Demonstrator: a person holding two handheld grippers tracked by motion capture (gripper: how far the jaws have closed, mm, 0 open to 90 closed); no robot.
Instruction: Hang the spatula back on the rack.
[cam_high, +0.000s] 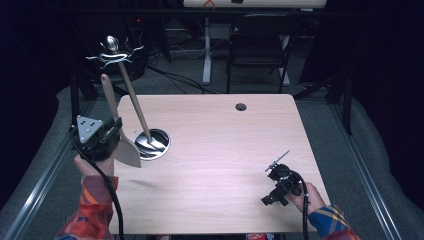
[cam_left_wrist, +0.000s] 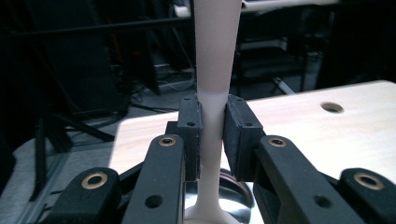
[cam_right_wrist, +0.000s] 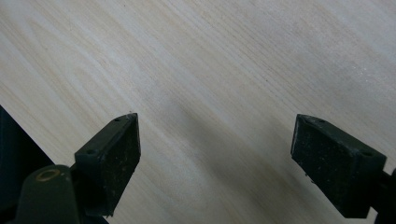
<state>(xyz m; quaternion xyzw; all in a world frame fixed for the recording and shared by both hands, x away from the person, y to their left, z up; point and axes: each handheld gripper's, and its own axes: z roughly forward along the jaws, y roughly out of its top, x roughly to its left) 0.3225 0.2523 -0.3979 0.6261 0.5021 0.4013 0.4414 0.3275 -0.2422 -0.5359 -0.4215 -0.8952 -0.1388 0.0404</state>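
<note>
My left gripper (cam_high: 113, 134) (cam_left_wrist: 213, 136) is shut on the thin neck of a pale spatula (cam_high: 128, 151) (cam_left_wrist: 217, 56). The spatula is held off the table at the left edge, handle up and blade down. Just right of it stands a round metal cup (cam_high: 159, 145) (cam_left_wrist: 239, 195), and a long wooden-handled spoon (cam_high: 131, 92) leans out of it with its shiny bowl on top. At the front right, my right gripper (cam_high: 270, 186) (cam_right_wrist: 215, 154) rests low over the table (cam_right_wrist: 210, 70), jaws wide apart with only bare wood between them.
The light wooden table (cam_high: 225, 135) has a small cable hole (cam_high: 241, 107) (cam_left_wrist: 332, 108) near its far edge. Beyond it stand a black chair (cam_high: 260, 47) and a white desk leg (cam_high: 207, 55). Grey floor and metal rails flank both sides.
</note>
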